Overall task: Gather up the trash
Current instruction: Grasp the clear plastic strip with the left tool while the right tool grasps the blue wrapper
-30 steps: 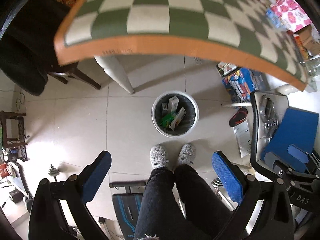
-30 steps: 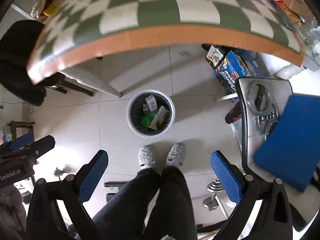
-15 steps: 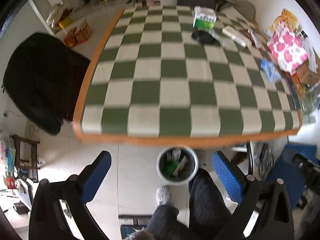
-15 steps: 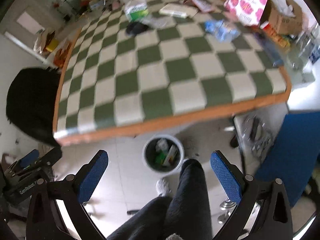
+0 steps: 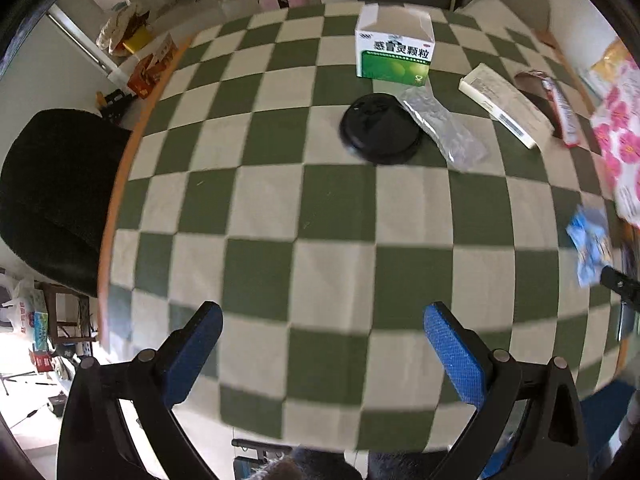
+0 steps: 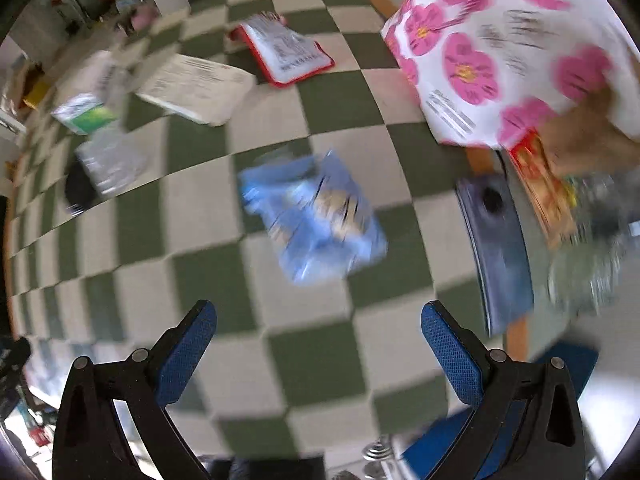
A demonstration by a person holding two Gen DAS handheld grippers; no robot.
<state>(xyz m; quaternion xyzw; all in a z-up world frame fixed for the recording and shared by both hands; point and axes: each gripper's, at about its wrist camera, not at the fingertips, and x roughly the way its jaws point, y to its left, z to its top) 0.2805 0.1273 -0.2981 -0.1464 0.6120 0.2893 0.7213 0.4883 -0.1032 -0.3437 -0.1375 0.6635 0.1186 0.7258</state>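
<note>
Along the bottom of each frame, both the left gripper (image 5: 320, 354) and the right gripper (image 6: 318, 354) hold their jaws wide and empty over the checkered tabletop (image 5: 336, 216). Just above the right jaws, mid-frame, lies a blurred blue wrapper (image 6: 316, 216). Toward the top of the left view sit a black lid (image 5: 378, 130), a silver pouch (image 5: 440, 126) touching it, and a green-and-white box (image 5: 394, 50).

Surface (image 5: 340, 216): green-and-cream checked cloth, orange rim.
Chair (image 5: 52, 192): black, at left edge.
Floor (image 5: 28, 432): pale, sunlit, cluttered.
Wall (image 5: 44, 64): white.
</note>
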